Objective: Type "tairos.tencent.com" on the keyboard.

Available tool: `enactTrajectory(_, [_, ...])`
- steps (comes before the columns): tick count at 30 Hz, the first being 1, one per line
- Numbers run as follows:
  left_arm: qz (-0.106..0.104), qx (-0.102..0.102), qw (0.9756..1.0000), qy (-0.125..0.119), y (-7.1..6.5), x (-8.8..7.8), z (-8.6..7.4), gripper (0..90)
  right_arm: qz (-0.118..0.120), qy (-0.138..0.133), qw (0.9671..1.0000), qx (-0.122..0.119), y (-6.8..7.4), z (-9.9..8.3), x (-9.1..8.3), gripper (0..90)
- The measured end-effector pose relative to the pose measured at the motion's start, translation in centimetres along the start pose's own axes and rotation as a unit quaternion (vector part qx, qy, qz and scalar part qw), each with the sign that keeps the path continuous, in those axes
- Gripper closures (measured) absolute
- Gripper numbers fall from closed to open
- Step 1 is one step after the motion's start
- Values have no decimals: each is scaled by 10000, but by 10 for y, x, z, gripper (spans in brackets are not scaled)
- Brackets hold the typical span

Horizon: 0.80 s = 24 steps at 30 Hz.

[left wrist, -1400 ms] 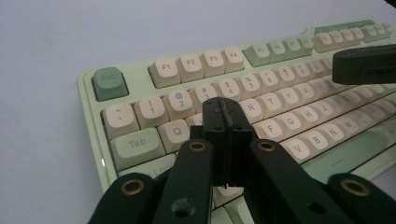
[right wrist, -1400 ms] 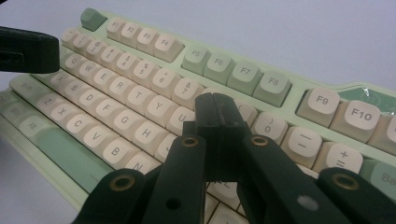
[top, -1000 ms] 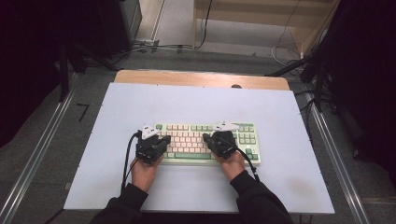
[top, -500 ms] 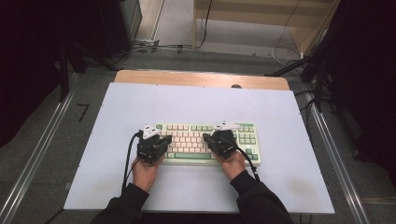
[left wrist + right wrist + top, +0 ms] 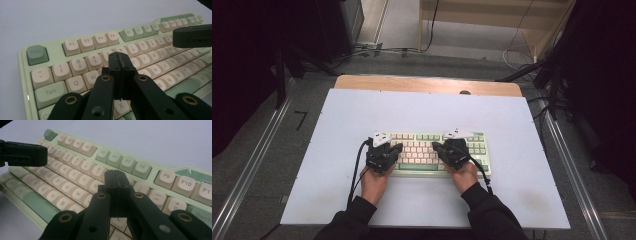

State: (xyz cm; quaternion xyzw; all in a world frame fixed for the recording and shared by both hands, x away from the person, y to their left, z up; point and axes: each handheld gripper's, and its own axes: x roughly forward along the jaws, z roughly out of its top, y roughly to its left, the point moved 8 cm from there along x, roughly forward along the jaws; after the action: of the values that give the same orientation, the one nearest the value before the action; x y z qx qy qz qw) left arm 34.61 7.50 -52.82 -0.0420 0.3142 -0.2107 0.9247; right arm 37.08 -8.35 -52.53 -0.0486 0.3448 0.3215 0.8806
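Observation:
A pale green keyboard (image 5: 422, 150) with cream and green keys lies on the white table top (image 5: 427, 112), near its front. My left gripper (image 5: 398, 148) hovers over the keyboard's left half, jaws pressed together with nothing between them; its tips (image 5: 121, 61) point over the letter rows of the keyboard (image 5: 75, 65). Over the right half, my right gripper (image 5: 436, 146) is likewise shut and empty, its tips (image 5: 115, 178) above the keys right of the middle of the keyboard (image 5: 75, 170). The two gripper tips face each other across the keys, apart.
A wooden strip (image 5: 427, 85) borders the table's far edge. Metal rails (image 5: 247, 175) run along both sides of the table. Cables (image 5: 517, 55) lie on the floor beyond, by a wooden shelf (image 5: 492, 20). Bare white surface surrounds the keyboard.

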Motion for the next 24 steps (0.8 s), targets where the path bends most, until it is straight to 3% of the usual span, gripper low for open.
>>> enactTrajectory(24, [-70, 1, 10000, 46, -6, 11, 3, 900, -39, -35, 10000, 24, -5, 0, -4, 878])
